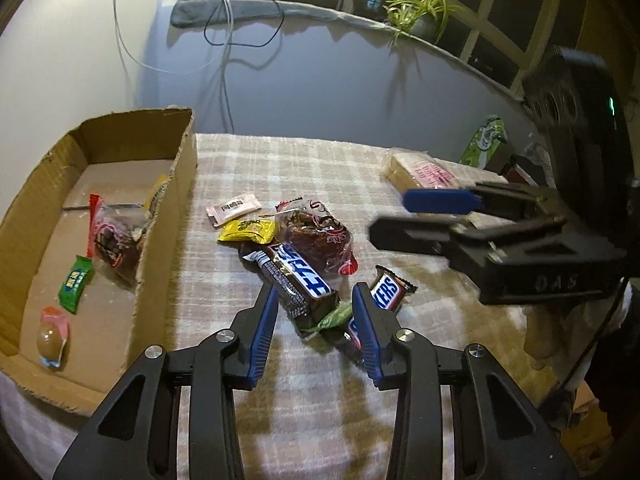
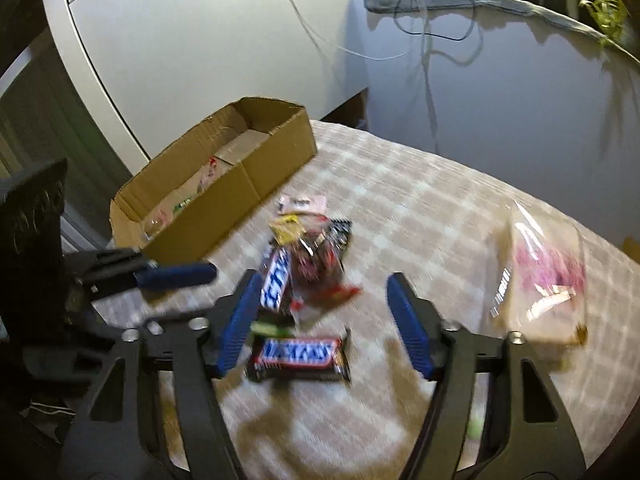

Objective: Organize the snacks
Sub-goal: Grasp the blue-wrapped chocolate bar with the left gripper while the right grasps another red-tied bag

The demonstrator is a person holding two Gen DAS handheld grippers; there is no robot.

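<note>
A pile of snacks lies on the checked cloth. In the left wrist view my left gripper (image 1: 316, 316) is open, low over the pile. The near end of a dark chocolate bar with blue lettering (image 1: 294, 276) and a green wrapper (image 1: 336, 316) sit between its fingers. A Snickers bar (image 1: 384, 292) lies just outside its right finger. My right gripper (image 1: 400, 216) comes in from the right, above the cloth. In the blurred right wrist view my right gripper (image 2: 324, 320) is open, with the Snickers bar (image 2: 298, 354) lying crosswise between its fingers. My left gripper (image 2: 180, 274) reaches in from the left.
An open cardboard box (image 1: 160, 208) (image 2: 240, 184) at the left holds a green candy (image 1: 74, 286), a red packet (image 1: 114, 240) and a pink-wrapped sweet (image 1: 52, 334). A clear bag with pink print (image 1: 424, 172) (image 2: 540, 280) lies at the right. A wall stands behind the table.
</note>
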